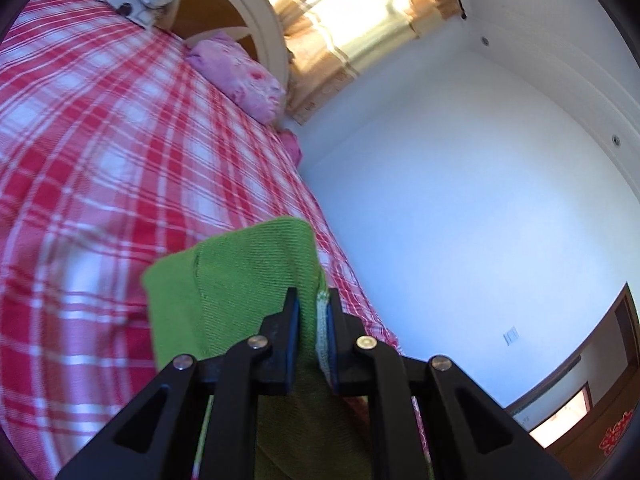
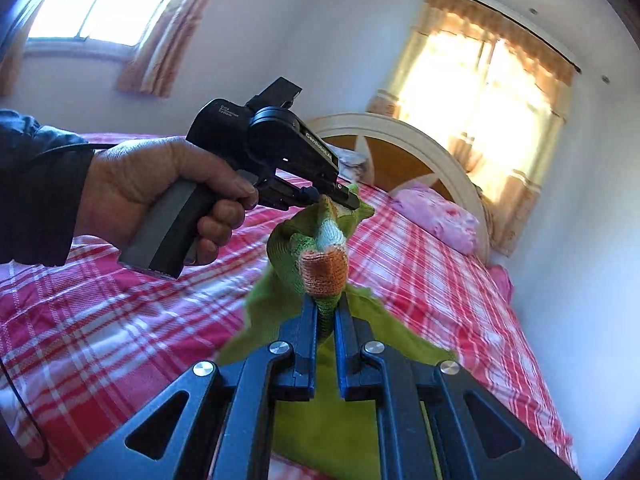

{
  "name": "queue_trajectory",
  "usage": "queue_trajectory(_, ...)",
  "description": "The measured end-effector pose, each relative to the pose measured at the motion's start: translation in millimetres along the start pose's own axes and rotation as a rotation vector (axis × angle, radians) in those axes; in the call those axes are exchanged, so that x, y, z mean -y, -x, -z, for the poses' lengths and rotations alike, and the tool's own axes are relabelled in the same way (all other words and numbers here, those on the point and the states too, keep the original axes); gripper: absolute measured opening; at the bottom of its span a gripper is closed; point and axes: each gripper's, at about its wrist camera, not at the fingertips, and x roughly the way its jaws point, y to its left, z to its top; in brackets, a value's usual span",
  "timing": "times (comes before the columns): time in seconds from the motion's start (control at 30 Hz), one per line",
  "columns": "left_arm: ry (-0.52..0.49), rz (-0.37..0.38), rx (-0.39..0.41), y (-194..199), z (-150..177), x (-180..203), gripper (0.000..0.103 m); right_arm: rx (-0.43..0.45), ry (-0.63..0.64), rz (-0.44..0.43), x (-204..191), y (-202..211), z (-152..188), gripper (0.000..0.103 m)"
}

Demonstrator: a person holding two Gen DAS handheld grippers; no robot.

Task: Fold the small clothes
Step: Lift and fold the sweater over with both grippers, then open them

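Both grippers hold the green knit garment up over the bed; the left gripper is clamped on one edge, the right gripper pinched tight on another beside an orange patch; it looks light, soft and floppy, likely to sag between holds, so corners and hems are the places to grip; the red plaid sheet lies flat; a pink pillow rests by the headboard; curtains glow with sun.
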Motion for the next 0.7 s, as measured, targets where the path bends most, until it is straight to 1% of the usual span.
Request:
queue_trajectory(0.1,-0.016,0.008,-0.024,-25,1,14,0.012,-0.021,-0.040,0.019,24,-5,8,0.007)
queue_trajectory(0.27,-0.034,0.011,-0.073,-65,11,32,0.012,-0.055,-0.105,0.058,59,-2,30,0.007)
queue_trajectory(0.53,-0.063,-0.005,-0.172,-120,31,56,0.012,-0.130,-0.195,0.093,96,6,65,0.007)
queue_trajectory(0.57,-0.069,-0.008,-0.184,-125,34,59,0.012,-0.144,-0.203,0.107,101,6,71,0.006)
queue_trajectory(0.6,-0.074,-0.010,-0.193,-128,37,63,0.012,-0.156,-0.211,0.122,107,8,76,0.001)
queue_trajectory(0.63,-0.079,-0.011,-0.201,-133,38,65,0.003,-0.167,-0.223,0.129,111,7,79,0.000)
queue_trajectory(0.67,-0.081,-0.009,-0.210,-138,39,66,0.000,-0.183,-0.252,0.129,119,6,85,0.000)
queue_trajectory(0.7,-0.093,-0.015,-0.216,-142,41,69,0.000,-0.212,-0.285,0.120,128,3,91,0.000)
